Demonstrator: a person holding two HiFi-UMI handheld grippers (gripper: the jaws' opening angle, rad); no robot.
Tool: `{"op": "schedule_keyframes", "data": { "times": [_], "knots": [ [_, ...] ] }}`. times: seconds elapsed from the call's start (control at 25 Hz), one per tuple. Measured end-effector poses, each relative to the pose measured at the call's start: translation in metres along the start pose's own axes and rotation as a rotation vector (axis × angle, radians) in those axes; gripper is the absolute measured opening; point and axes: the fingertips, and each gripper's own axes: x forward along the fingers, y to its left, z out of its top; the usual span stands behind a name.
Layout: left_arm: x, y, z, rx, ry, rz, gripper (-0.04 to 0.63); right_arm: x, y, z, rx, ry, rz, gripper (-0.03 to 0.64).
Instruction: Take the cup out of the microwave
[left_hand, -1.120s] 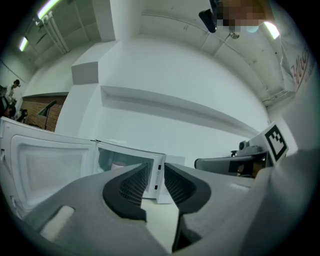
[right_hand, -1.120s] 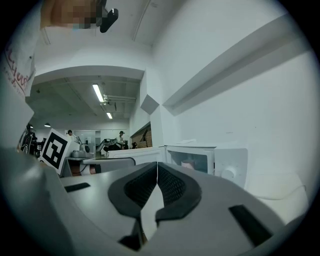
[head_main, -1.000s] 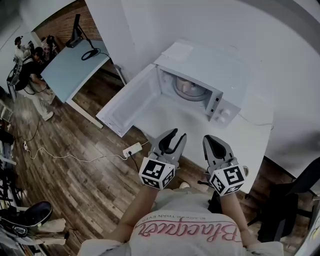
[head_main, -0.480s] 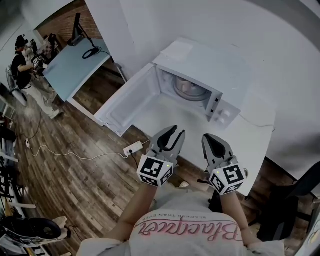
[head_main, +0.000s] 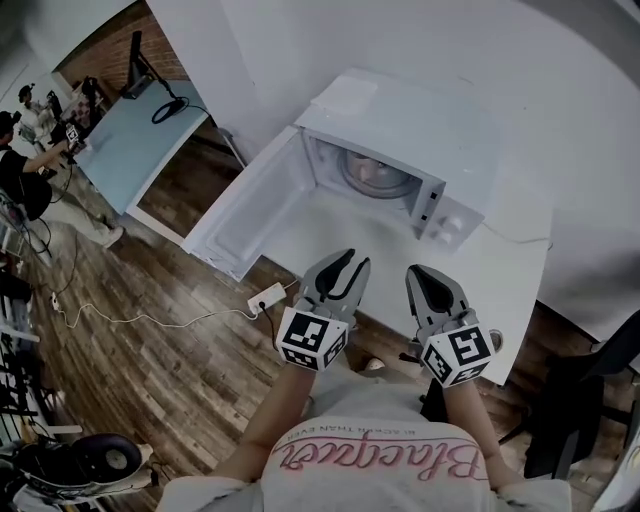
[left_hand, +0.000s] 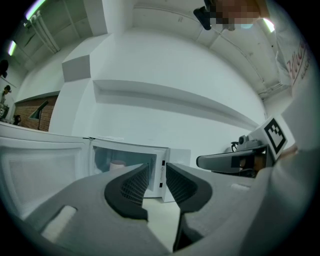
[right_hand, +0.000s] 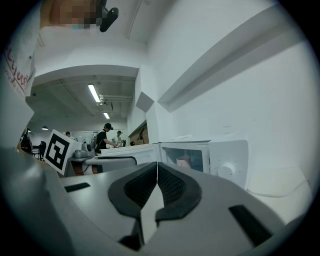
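We hold our left gripper (head_main: 343, 262) slightly parted and right gripper (head_main: 421, 277) closed (both empty) before the open microwave (head_main: 400, 125), with the cup (left_hand: 118, 164) inside.

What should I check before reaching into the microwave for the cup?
1. The microwave door stands open: ok.
2. The cup shows inside the microwave: ok.
3. The left gripper is open and empty: ok.
4. The right gripper is open for a grasp: not ok, it is shut on nothing.
5. Whether the cup is full or empty: cannot tell.
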Motion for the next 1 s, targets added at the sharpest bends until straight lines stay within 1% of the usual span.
{"op": "schedule_keyframes", "data": {
  "times": [0.24,0.52,0.64,0.68,0.76,0.8,1.0],
  "knots": [
    [0.016,0.025,0.002,0.000,0.009,-0.062,0.113,0.024,-0.004,0.007,0.006,-0.012,-0.067,0.012],
    [0.035,0.063,0.007,0.012,0.022,-0.143,0.106,0.062,-0.005,0.015,0.015,-0.035,-0.151,0.012],
    [0.041,0.080,0.008,0.012,0.024,-0.167,0.103,0.077,-0.003,0.016,0.015,-0.032,-0.179,0.013],
    [0.042,0.086,0.009,0.011,0.024,-0.171,0.094,0.082,-0.002,0.016,0.014,-0.030,-0.187,0.014],
    [0.046,0.097,0.009,0.007,0.023,-0.178,0.028,0.091,-0.002,0.016,0.013,-0.028,-0.205,0.014],
    [0.049,0.102,0.009,0.005,0.023,-0.184,0.014,0.096,-0.002,0.016,0.012,-0.025,-0.215,0.013],
    [0.062,0.118,0.003,0.003,0.038,-0.239,0.006,0.114,-0.005,0.012,0.008,-0.012,-0.270,0.014]
  ]
}}
